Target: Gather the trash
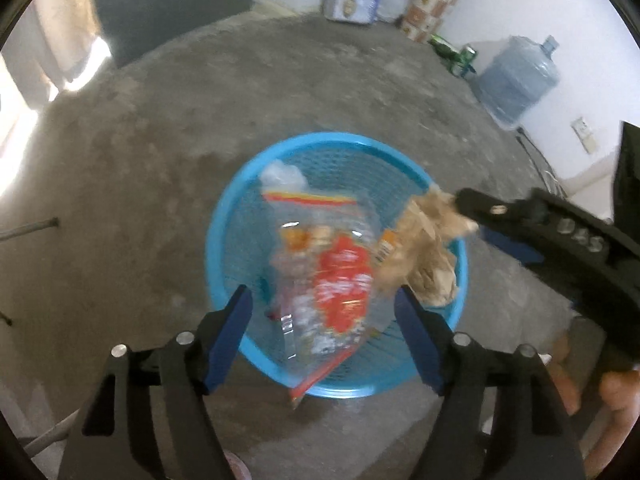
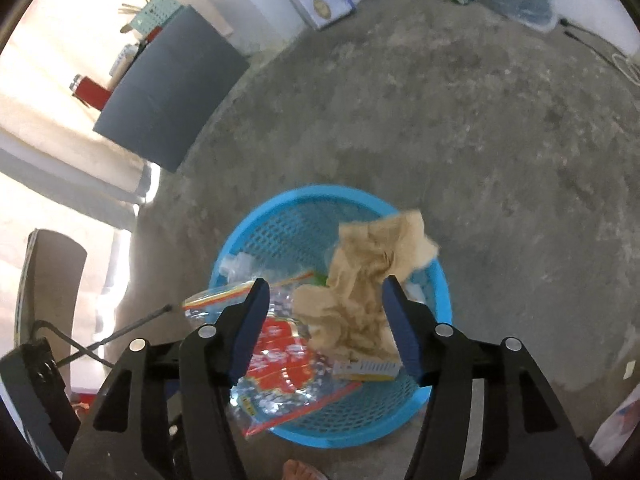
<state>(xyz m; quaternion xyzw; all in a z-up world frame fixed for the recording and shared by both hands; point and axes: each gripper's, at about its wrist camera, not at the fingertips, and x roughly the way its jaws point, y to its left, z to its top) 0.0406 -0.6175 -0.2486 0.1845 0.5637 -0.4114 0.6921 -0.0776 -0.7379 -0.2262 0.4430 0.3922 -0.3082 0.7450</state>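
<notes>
The left claw points steeply down over the blue mesh basket, jaws spread wide and holding nothing; a clear zip bag with red-printed wrappers inside lies below the gap, touching neither pad. The right claw also points steeply down from the basket's near rim, jaws apart, with one crumpled brown paper wad loose between the pads; whether a pad touches it cannot be told. One zip bag and one paper wad sit in the single basket, the bag's red strip overhanging the near rim, the wad against the right wall. The basket stands on the bare concrete floor. By the far wall are one large water jug and green cans, well apart from the basket.
</notes>
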